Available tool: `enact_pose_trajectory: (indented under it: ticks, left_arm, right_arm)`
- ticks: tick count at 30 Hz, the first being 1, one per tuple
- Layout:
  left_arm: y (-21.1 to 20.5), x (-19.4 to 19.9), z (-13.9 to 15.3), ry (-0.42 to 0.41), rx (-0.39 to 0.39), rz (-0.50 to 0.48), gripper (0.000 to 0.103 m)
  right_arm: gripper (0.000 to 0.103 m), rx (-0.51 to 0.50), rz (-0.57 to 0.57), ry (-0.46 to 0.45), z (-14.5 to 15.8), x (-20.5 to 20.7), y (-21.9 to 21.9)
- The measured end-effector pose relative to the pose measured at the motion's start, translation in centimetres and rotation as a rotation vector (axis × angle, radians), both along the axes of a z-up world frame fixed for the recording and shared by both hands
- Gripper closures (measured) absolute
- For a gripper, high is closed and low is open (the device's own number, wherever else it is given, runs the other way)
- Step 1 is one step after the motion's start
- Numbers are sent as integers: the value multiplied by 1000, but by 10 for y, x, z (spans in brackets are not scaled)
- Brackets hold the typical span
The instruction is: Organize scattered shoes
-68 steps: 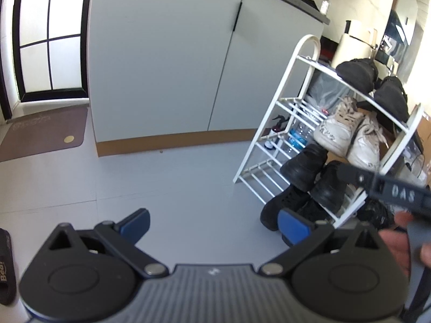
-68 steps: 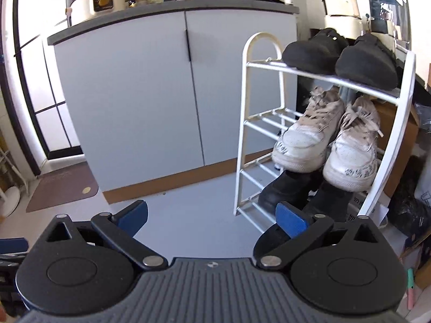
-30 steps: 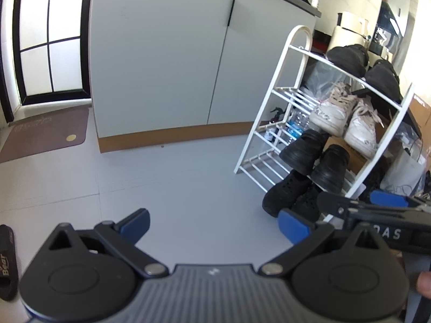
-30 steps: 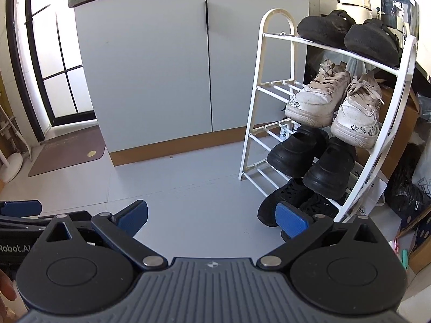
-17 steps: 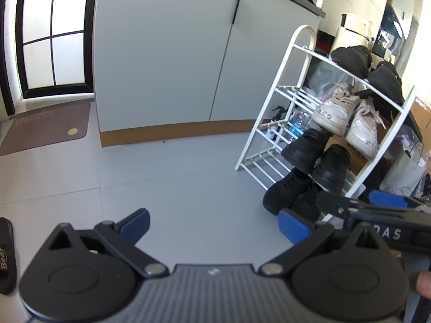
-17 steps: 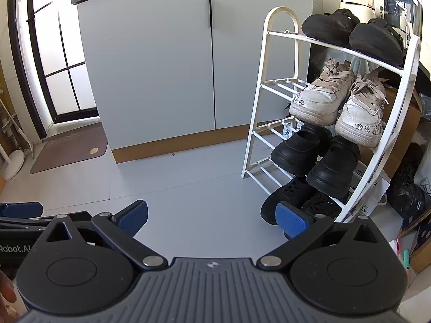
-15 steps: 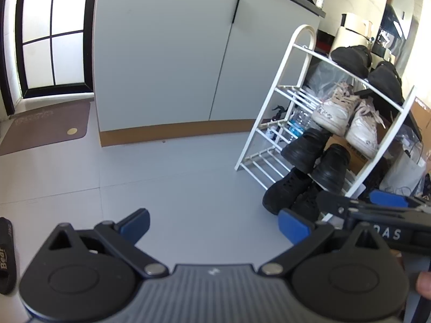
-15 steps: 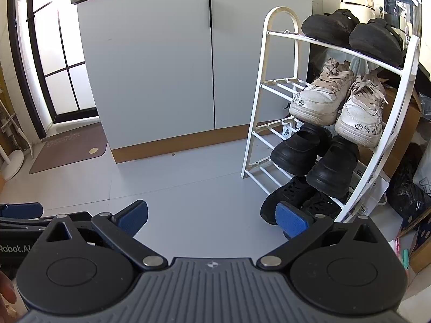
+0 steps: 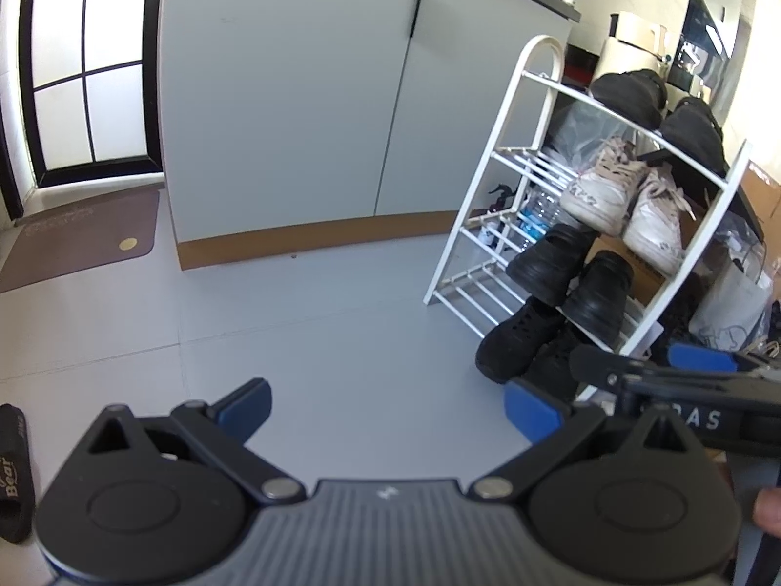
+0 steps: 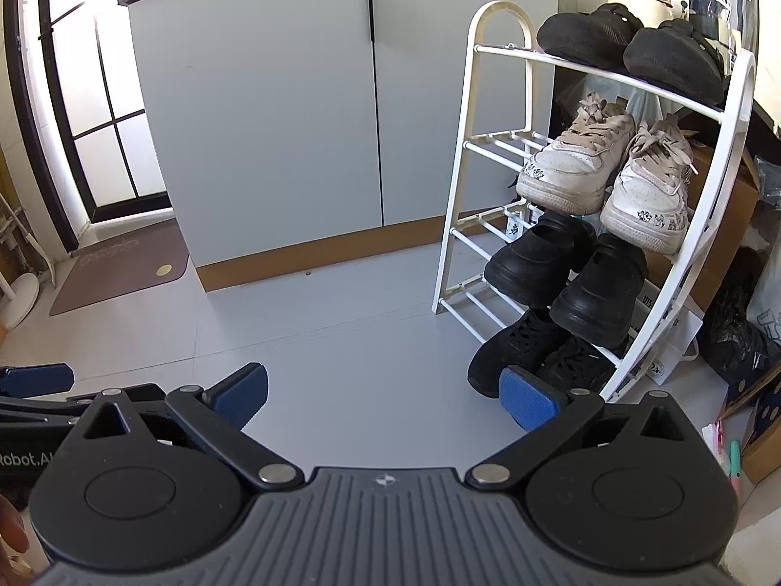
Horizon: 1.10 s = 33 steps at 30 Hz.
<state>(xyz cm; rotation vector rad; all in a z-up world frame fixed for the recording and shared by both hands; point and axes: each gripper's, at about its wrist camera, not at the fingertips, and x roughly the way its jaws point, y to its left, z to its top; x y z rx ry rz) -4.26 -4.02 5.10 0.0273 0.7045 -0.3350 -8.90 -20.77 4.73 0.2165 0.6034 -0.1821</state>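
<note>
Facing shoe rack [image 10: 678,263], gripper [image 10: 383,395] empty

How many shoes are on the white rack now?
8, in pairs: black slippers on the top shelf, white sneakers on the second, black chunky shoes on the third, black lace-up sneakers at the bottom of the white rack. More may be hidden behind.
</note>
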Motion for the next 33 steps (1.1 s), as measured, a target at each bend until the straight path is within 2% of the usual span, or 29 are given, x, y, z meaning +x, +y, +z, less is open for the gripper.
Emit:
enact_pose_trajectory:
  ticks: [19,27,33]
  left_arm:
    - [4,1,-1,10,-7,6,0]
    - [-1,1,-2,16,17,-3,0]
    - [-8,-2,2,-19,31,-13,2]
  right_arm:
    - [0,-4,4,5,1,1,1]
    - [0,-11,8,12,0,1,1]
    - [0,-5,-1,12,0,-1,-3]
